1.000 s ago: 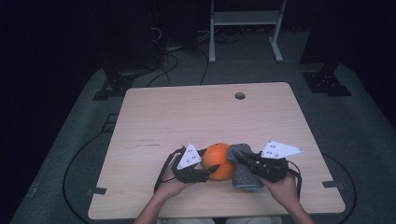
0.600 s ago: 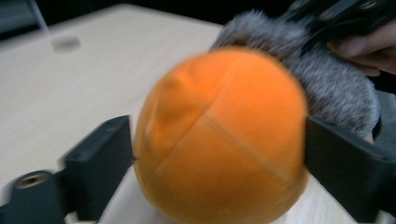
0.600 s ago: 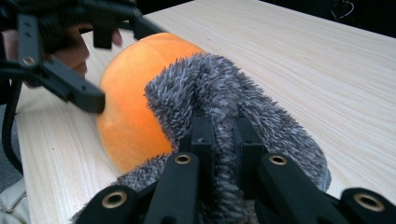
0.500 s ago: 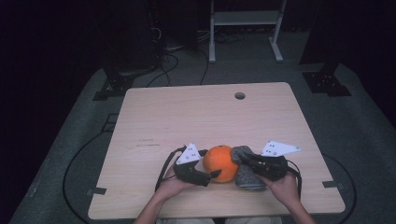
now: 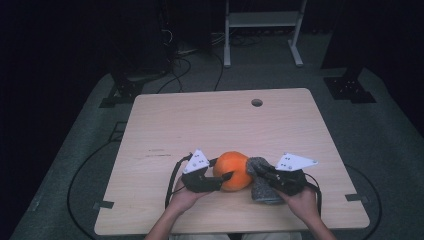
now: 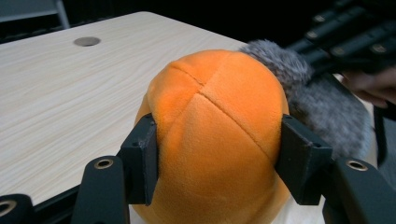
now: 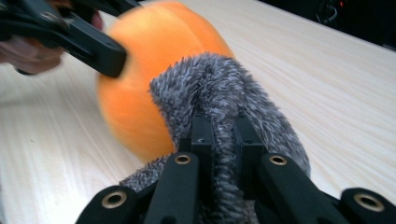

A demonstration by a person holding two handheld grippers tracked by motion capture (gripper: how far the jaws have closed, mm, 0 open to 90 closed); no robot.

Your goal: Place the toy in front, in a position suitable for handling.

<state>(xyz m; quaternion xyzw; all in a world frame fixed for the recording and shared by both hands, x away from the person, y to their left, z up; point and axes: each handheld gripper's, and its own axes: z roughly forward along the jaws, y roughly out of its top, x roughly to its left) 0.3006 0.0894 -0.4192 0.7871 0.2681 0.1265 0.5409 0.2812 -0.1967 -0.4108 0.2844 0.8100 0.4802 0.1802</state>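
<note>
A round orange plush ball, soft and seamed in quarters, sits between the left gripper's flat black pads, which press its sides after just closing in. Touching its far side is a shaggy grey cloth, a fold of it pinched tight between the right gripper's narrow clenched jaws. Both rest on the pale wood-grain table near its front edge.

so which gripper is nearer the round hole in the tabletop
Left, slightly. The left gripper, shut on the orange plush ball, sits below and left of the hole; the right gripper, pinching the grey furry cloth, sits slightly lower.
</note>
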